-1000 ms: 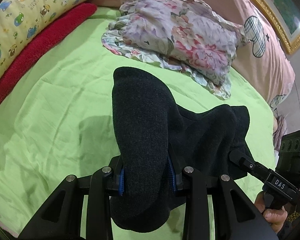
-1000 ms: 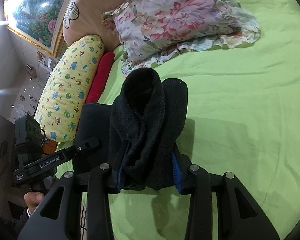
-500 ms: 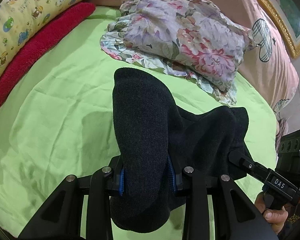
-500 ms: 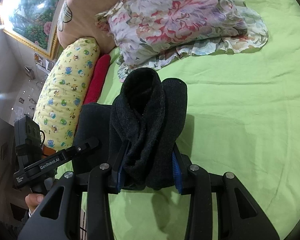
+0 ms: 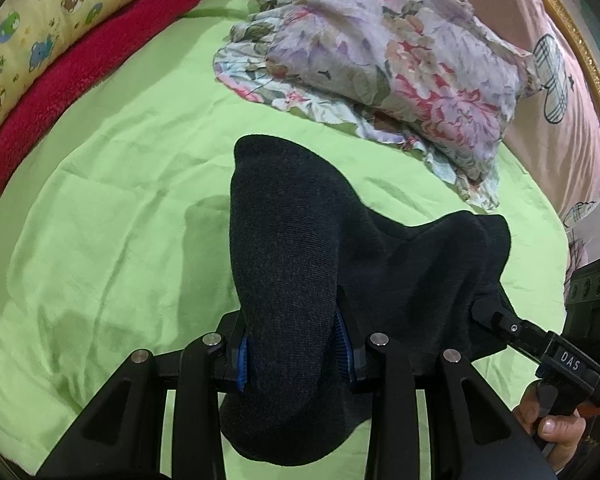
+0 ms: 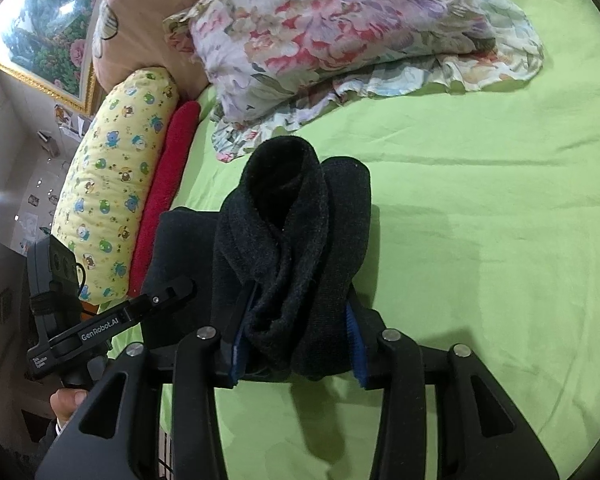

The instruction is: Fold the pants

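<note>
The dark knitted pants (image 5: 284, 240) hang bunched above the green sheet (image 5: 120, 220), stretched between my two grippers. My left gripper (image 5: 294, 356) has one thick fold between its blue pads, and its jaws are opening with the cloth still filling the gap. In the right wrist view, my right gripper (image 6: 296, 356) has the rolled other end of the pants (image 6: 292, 220) between its pads, jaws also opening, the fabric still touching both pads. Each gripper shows in the other's view, the right gripper (image 5: 500, 320) at the far right and the left gripper (image 6: 172, 292) at the left, each with a hand below it.
A floral pillow (image 5: 380, 60) lies just beyond the pants. A red towel (image 5: 80, 72) and a yellow cartoon-print bolster (image 5: 40, 20) line the left side. A pink cover (image 5: 560, 120) rises at the bed's head, under a gold-framed picture (image 6: 40, 40).
Both grippers have moved forward and lower with the pants, so the floral pillow looks nearer. The right jaws stand slightly wider on the cloth.
</note>
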Available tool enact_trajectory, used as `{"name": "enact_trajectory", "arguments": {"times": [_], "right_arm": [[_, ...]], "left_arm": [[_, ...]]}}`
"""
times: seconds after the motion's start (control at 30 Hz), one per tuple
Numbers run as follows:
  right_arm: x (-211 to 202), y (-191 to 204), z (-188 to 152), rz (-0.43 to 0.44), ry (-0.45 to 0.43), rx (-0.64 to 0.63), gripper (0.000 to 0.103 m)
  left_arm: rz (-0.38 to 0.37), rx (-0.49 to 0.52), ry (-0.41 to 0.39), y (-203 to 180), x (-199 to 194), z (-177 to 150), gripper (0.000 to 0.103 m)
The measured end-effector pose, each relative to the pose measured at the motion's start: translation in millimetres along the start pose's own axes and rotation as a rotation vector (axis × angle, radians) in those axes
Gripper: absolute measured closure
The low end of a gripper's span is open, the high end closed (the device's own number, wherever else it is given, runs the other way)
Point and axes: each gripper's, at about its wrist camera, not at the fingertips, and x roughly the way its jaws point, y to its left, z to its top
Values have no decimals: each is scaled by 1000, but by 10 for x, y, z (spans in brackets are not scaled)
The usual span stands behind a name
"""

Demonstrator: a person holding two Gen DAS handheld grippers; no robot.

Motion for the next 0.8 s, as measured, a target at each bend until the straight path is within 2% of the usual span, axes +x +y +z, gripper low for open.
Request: {"name": "enact_trajectory", "arguments": {"times": [0.27, 0.37, 0.53, 0.8], "right_arm": [[51, -232, -40, -77, 4, 4, 46], [68, -327, -62, -93, -13, -10, 37], [132, -463, -109, -110, -37, -29, 22], [43, -395, -164, -131, -89, -61, 20]], "left_arm": [[33, -30, 30, 227, 141, -107, 39], [24, -40, 15, 345, 204, -164, 26], [-9, -60, 9, 452, 273, -197, 21], [44, 10, -33, 312, 97, -236, 22]]}}
